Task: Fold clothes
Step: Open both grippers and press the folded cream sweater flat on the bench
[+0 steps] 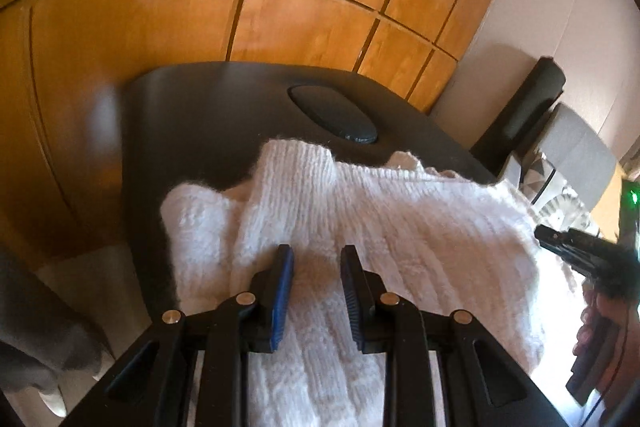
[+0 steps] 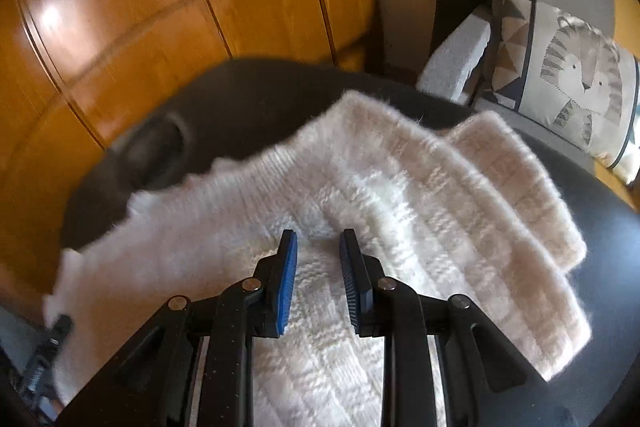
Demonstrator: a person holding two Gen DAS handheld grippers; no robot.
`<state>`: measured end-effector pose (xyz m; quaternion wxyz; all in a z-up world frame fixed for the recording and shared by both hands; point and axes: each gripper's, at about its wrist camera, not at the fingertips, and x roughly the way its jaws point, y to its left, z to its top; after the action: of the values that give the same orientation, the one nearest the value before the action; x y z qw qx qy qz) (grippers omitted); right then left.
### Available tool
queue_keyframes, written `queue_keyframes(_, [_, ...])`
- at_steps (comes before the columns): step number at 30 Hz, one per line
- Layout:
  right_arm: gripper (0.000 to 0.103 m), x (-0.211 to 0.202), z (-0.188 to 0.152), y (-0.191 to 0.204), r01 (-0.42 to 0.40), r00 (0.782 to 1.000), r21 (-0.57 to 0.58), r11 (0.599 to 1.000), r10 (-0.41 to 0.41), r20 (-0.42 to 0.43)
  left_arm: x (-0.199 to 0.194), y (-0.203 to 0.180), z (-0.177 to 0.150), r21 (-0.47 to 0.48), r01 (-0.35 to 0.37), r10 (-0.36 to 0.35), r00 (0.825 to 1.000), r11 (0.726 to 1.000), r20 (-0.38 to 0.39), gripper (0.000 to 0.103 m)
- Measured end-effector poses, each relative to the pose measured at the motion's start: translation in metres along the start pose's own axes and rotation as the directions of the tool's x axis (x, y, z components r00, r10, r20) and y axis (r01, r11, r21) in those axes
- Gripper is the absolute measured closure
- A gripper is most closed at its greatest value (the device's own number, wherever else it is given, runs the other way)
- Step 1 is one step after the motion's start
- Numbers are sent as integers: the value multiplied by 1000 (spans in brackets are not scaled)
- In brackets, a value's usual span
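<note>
White, fuzzy, rib-knit sweater (image 2: 360,203), partly folded, sleeves laid over the body in overlapping layers, spread on a dark padded table (image 1: 224,99) before wooden wardrobe doors (image 1: 160,27); left gripper (image 1: 317,267) spread, empty, poised above the knit; right gripper (image 2: 318,251) likewise spread, empty, above the sweater's middle.

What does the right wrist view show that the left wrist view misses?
Only the right wrist view shows the lion cushion clearly and the sweater's two stacked ribbed edges. Only the left wrist view shows the right tool at the sweater's side. Both share the white knit sweater on the black table, the wooden wardrobe, and open tools above the knit.
</note>
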<state>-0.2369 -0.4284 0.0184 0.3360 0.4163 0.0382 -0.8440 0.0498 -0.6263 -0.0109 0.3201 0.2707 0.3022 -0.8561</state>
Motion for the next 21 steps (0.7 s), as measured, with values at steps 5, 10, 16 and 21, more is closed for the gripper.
queue_keyframes(5, [79,-23,-14,-28,65,998,6,998,-65,6,-18,0,-13,-6,3,-3,1000,1000,24,78])
queue_keyframes(10, [78,-39,-28,-59,105,994,53,993,-105,-1,-35,-10,-31,52,-37,34,998,998,62,78])
queue_keyframes(16, [79,-29,-39,-81,144,989,94,985,-139,-57,-33,-16,-47,146,-84,75,995,986,70,78])
queue_keyframes(21, [79,-32,-41,-86,136,990,75,988,-132,-57,-37,-11,-50,158,-79,71,996,984,55,78])
